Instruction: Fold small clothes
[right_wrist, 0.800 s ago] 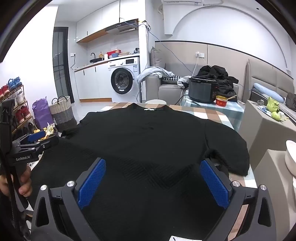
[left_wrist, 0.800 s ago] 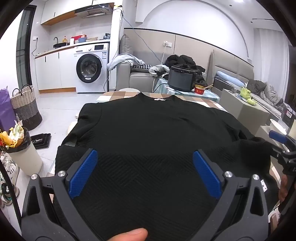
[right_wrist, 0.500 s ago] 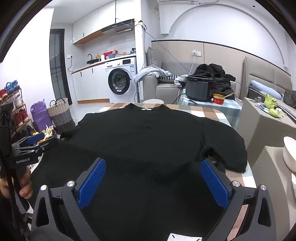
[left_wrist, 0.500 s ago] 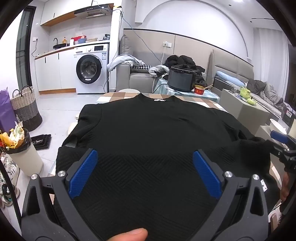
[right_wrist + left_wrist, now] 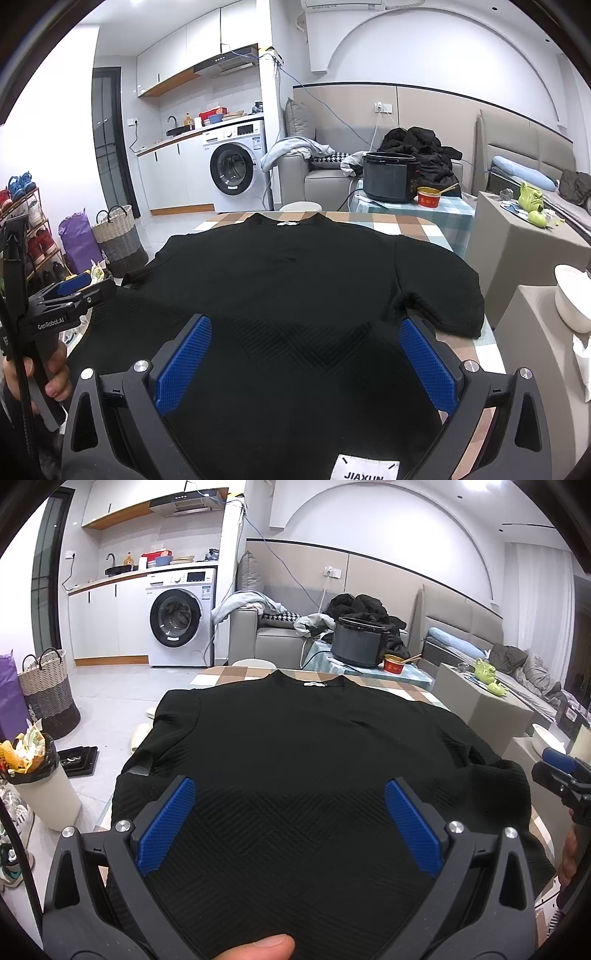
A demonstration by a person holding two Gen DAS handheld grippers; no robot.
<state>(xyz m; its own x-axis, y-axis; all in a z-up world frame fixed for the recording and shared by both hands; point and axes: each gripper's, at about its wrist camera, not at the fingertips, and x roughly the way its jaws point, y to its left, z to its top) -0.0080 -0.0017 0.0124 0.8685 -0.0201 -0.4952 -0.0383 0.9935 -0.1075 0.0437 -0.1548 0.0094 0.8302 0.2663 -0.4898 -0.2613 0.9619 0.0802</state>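
Checked tabletop carries black shirt spread flat, collar far side. Left gripper and right gripper hover above hem, jaws wide apart, holding nothing. Risk: grabbing single layer drags cloth, skews fold.

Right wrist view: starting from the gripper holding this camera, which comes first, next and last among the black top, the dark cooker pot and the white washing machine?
1. Black ribbed knit top: spread on the table directly under the right gripper, whose jaws are open.
2. Dark cylindrical cooker pot: beyond the table, right of centre.
3. White front-loading washing machine: farthest, back left, under the counter.
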